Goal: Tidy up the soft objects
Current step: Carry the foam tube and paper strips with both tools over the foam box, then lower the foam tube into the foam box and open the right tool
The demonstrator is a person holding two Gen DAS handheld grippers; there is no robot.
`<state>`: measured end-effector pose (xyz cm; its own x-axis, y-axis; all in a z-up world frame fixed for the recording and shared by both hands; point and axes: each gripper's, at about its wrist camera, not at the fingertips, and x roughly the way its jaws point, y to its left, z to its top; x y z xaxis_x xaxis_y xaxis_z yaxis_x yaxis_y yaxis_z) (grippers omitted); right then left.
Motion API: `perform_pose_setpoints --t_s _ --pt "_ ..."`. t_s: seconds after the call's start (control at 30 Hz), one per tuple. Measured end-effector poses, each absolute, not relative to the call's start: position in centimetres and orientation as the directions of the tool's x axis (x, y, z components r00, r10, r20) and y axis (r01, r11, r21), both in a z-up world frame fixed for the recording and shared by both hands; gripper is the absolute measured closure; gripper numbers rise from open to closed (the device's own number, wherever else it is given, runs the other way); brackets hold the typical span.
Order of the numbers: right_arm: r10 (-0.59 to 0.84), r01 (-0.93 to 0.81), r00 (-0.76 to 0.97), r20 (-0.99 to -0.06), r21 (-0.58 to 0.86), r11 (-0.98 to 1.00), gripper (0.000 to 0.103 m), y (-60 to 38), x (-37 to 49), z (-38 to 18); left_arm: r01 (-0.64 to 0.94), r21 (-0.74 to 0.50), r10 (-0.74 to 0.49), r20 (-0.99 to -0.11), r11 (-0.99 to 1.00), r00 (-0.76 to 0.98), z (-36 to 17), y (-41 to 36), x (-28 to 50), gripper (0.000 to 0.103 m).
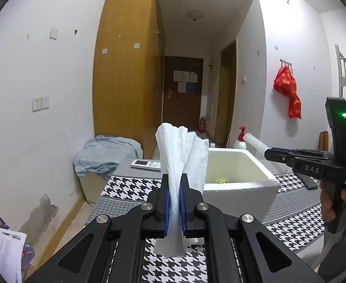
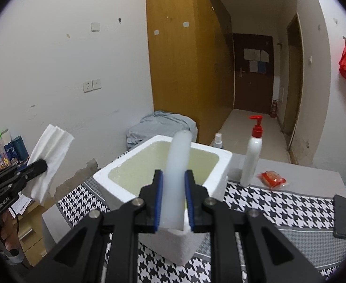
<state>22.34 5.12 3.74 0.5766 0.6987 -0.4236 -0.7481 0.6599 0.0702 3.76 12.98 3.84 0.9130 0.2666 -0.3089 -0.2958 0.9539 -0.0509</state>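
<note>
Tissue (image 1: 182, 162) is pinched in my left gripper (image 1: 174, 202), the folded white sheet standing up and fanning out above the blue pads, with a bit of it hanging below the jaws too. My right gripper (image 2: 174, 202) is clamped on a white foam tube (image 2: 176, 172), which sticks up and forward right over the styrofoam box (image 2: 116, 181).

Why it's all held like this, as far as I can judge: both soft things are up in the air, clear of the houndstooth cloth (image 2: 278, 202), so I can carry them over the box rim without dragging anything. The tube is already lined up over the opening, while the tissue sits to the left of the box and a little short of it, so I'd guess the tube goes in first.

On containers: the box sits open-topped on the cloth, with yellowish inner walls. From the left camera I can see a small yellow-green thing (image 1: 222, 180) lying on its floor, too small to tell what it is. Otherwise it looks empty, though the tube blocks some of the inside in the right view.

Behind the box stand a pump bottle (image 2: 253, 155) with a red top and a small spray bottle (image 2: 217, 140), plus a red packet (image 2: 272, 179) on the table.
</note>
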Motion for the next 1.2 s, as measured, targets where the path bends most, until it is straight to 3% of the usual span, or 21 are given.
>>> perform_pose_setpoints --t_s 0.8,0.9,0.97,1.07,1.2 --pt "0.657 -0.748 0.545 -0.521 0.052 0.662 0.078 10.5 25.0 2.0 -0.301 -0.093 0.254 -0.34 0.949 0.906 2.7 15.5 5.1 0.095" --pt "0.639 -0.745 0.552 -0.535 0.026 0.666 0.06 11.0 25.0 1.7 -0.298 -0.097 0.25 -0.339 0.95 0.907 2.8 15.6 5.2 0.095" --pt "0.635 -0.741 0.572 -0.52 0.006 0.672 0.03 11.0 24.6 1.7 -0.3 -0.101 0.25 -0.342 0.948 0.906 2.8 15.7 5.2 0.095" --pt "0.637 -0.734 0.594 -0.491 -0.007 0.679 0.003 10.8 24.0 1.9 -0.306 -0.101 0.255 -0.346 0.947 0.903 2.8 15.6 5.5 0.095" --pt "0.648 -0.737 0.596 -0.474 -0.003 0.676 0.001 10.4 23.7 2.1 -0.302 -0.096 0.253 -0.346 0.948 0.903 3.0 15.4 5.9 0.095"
